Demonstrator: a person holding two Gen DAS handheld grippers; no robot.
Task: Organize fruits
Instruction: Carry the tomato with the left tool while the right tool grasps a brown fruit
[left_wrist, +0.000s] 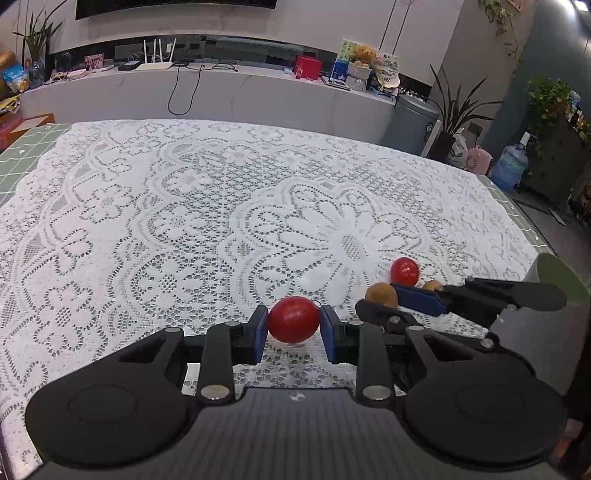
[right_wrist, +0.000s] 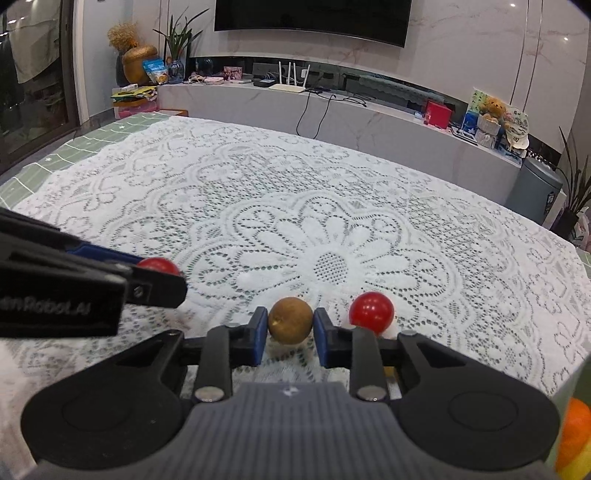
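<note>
I am holding two tools over the tabletop (left_wrist: 33, 162), which is wearing a white lace cloth (left_wrist: 184, 206). My left tool (left_wrist: 294, 320) is pinching a red ball fruit (left_wrist: 293, 319) between its blue pads (left_wrist: 260, 326), low over the cloth. My right tool (right_wrist: 290, 320) is pinching a round brown fruit (right_wrist: 290, 319) between its own blue pads (right_wrist: 320, 325), and both pads are pressing on it. The two tools are sitting side by side, near each other.

Another red fruit (right_wrist: 371, 313) is lying on the cloth just to the right of the right tool. From the left camera I am also seeing a second small brown fruit (left_wrist: 433, 285) peeking out behind the right tool's finger. Something orange and yellow (right_wrist: 574, 439) is showing at the bottom right corner of the right camera, but it is too blurry for me to tell what it is.
</note>
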